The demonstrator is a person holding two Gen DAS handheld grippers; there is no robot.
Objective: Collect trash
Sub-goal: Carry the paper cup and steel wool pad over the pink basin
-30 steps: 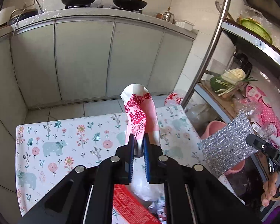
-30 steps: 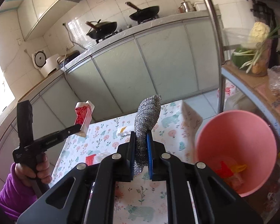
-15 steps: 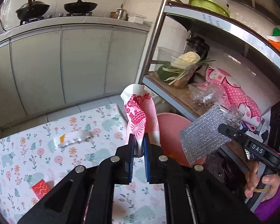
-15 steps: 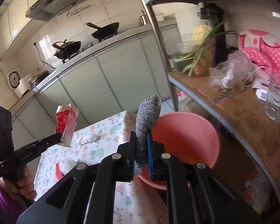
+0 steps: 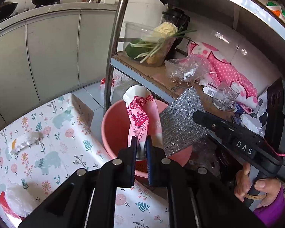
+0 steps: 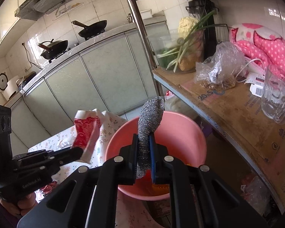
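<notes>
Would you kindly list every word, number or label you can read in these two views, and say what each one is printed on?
"DAS": white letters on the right gripper, seen from the left wrist view.
"20" plus partly worn letters: on the cardboard sheet lining the shelf.
Pale lettering on the left gripper: too blurred to read surely.
Barcode labels on the shelf: digits too small.
Red print on the paper cup: pattern, nothing readable.

Both grippers are matte black with angular link arms, round silver pivot screws and blue finger pads (image 5: 148, 159). The right gripper (image 6: 144, 158) carries white "DAS" lettering; the left gripper (image 5: 140, 157) bears small white print. Both sleeves are purple.
</notes>
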